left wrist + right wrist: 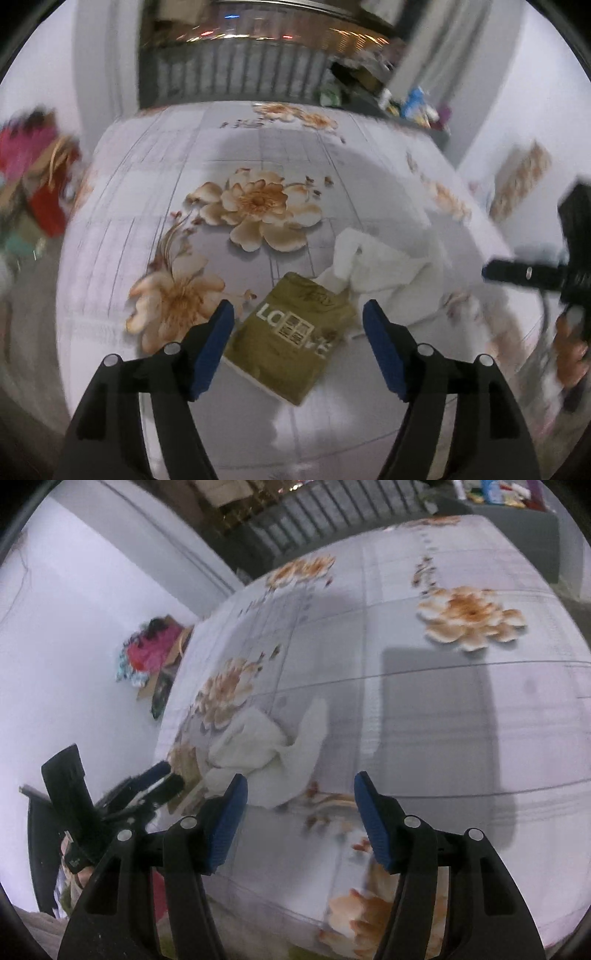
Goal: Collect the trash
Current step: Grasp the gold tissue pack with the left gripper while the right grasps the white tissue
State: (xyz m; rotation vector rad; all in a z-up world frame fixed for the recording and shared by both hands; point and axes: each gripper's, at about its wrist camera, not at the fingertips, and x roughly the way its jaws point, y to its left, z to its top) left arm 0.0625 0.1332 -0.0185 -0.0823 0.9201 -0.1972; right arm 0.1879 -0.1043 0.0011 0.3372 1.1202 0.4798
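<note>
With both units angled down over the bed (295,155), the left gripper (298,325) stands wide open and holds nothing; an olive packet (291,339) lies flat on the floral sheet between and just beyond its blue pads (214,347), not touched by them. A crumpled white tissue (376,266) touches the packet's far right corner. Right gripper (300,797) is also open and empty, hovering just short of the tissue (273,746), whose near edge sits by its left pad. The packet is mostly hidden in the right view. Clutter (155,653) sits on the floor beside the bed.
</note>
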